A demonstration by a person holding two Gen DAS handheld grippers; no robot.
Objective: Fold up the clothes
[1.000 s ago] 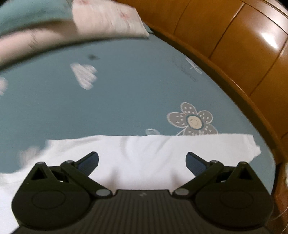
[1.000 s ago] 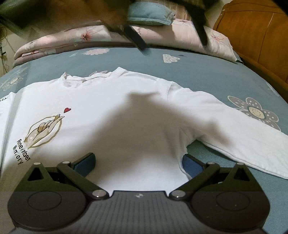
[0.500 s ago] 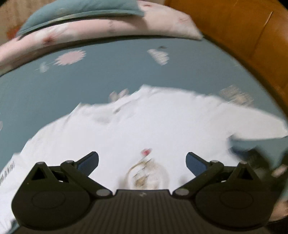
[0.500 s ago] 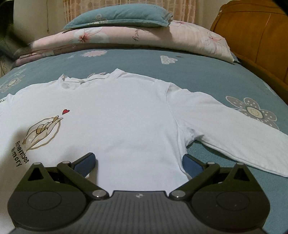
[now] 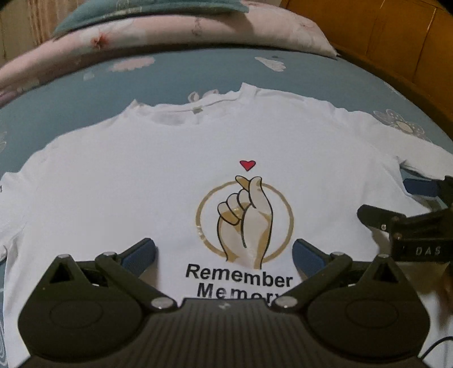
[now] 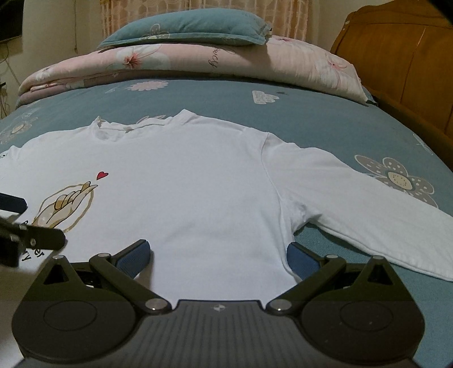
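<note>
A white long-sleeved shirt (image 5: 170, 181) lies flat and face up on the bed, its collar pointing away from me. Its chest print shows a hand in a gold ring under a red heart (image 5: 247, 164), with "Remember Memory" below. My left gripper (image 5: 223, 252) hovers open over the print, nothing between its blue pads. My right gripper (image 6: 217, 252) is open above the shirt's (image 6: 198, 192) right side near the armpit, holding nothing. The right sleeve (image 6: 368, 209) stretches out to the right. Each gripper shows at the edge of the other's view.
A blue flowered bedsheet (image 6: 311, 119) covers the bed. A folded pink quilt (image 6: 198, 62) with a teal pillow (image 6: 184, 25) on top lies at the far end. A wooden headboard (image 6: 402, 56) runs along the right side.
My left gripper swung from the right sleeve end to the shirt's chest print and is now steady. The right gripper barely moved. The dark blur above it is gone.
</note>
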